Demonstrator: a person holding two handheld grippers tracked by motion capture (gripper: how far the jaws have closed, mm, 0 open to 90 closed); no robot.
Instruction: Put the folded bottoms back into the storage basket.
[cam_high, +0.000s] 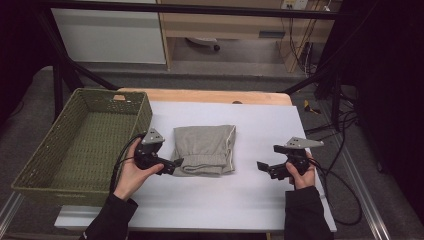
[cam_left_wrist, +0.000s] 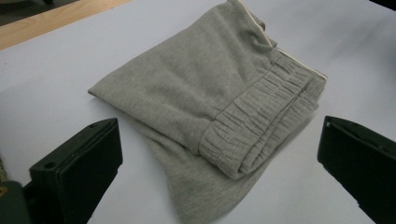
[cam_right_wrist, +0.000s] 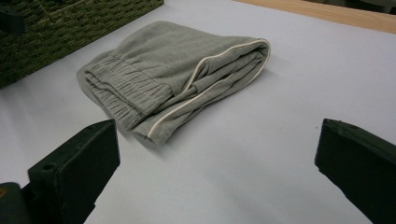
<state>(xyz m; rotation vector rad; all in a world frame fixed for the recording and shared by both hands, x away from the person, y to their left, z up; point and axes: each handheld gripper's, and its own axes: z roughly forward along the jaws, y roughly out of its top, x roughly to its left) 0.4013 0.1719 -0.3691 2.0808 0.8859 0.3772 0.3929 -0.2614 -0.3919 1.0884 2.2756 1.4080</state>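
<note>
A folded grey garment with an elastic waistband lies in the middle of the white table cover. My left gripper is open at the garment's near left corner; in the left gripper view its jaws stand wide apart with the waistband end of the garment just ahead, nothing held. My right gripper is open to the right of the garment, well apart from it. In the right gripper view the garment lies ahead on the cover, showing a pale piped edge.
A green woven basket stands at the table's left, close to my left hand; its wall appears beyond the garment in the right gripper view. A wooden table edge runs along the far side. Cables trail at the right.
</note>
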